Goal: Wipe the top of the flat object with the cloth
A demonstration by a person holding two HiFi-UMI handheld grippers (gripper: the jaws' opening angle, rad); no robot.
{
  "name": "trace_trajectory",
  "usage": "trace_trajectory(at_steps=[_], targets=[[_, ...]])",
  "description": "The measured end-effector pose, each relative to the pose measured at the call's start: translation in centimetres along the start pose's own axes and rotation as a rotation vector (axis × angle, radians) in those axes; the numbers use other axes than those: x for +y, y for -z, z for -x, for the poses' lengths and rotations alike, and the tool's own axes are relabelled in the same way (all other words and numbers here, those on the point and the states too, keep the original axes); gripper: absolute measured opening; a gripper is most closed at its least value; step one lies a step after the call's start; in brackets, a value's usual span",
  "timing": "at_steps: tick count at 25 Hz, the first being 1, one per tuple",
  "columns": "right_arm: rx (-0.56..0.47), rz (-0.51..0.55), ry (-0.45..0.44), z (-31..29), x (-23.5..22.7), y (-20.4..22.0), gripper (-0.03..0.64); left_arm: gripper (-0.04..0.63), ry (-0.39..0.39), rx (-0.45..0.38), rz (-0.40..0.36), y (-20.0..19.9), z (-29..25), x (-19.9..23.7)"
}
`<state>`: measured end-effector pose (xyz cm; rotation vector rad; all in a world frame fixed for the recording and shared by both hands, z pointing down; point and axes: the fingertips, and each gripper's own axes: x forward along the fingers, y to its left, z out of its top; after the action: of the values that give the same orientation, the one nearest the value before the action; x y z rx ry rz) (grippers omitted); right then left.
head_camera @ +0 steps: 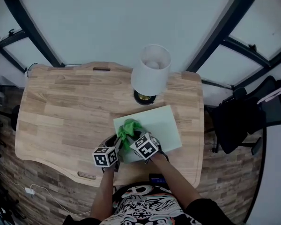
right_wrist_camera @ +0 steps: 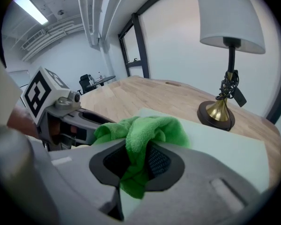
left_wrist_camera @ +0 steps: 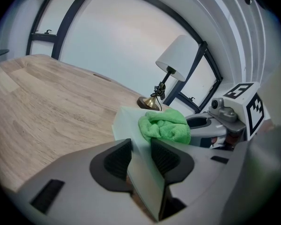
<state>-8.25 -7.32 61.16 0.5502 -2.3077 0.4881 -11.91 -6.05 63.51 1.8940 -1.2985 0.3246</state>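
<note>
The right gripper (right_wrist_camera: 133, 164) pinches a bunched green cloth (right_wrist_camera: 147, 128) between its jaws, a fold of the fabric hanging down through the gap while the rest spills forward over the jaw tips. The cloth rests on the top of a pale green board (right_wrist_camera: 225, 149), at its near left part.

The left gripper (left_wrist_camera: 140, 159) has its jaws pressed onto the board's near edge, the thin sheet running up between the ribbed pads (left_wrist_camera: 118, 161). The two tools sit close side by side, each marker cube showing in the other's view. Seen from the head view, both are held by a person in a patterned shirt (head_camera: 145, 205), forearms reaching out over the near edge of the table (head_camera: 61, 111).

The board lies on the light wooden table's near right part, turned slightly askew to the table's edges. Just beyond its far edge stands a lamp (head_camera: 151, 69) with a white shade and a round brass base (right_wrist_camera: 218, 112), the base close to the board but apart from it. A dark chair (head_camera: 246, 114) stands off the table's right side, on a brick-patterned floor (head_camera: 4, 191), and a white cable (head_camera: 35, 191) lies at the near left.
</note>
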Motion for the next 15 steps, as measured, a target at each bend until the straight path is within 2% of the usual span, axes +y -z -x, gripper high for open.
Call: trace_trajectory(at_steps=[15], targets=[[0.045, 0.019, -0.003, 1.8, 3.5, 3.2, 0.071, 0.133, 0.012, -0.007, -0.001, 0.0, 0.0, 0.2]])
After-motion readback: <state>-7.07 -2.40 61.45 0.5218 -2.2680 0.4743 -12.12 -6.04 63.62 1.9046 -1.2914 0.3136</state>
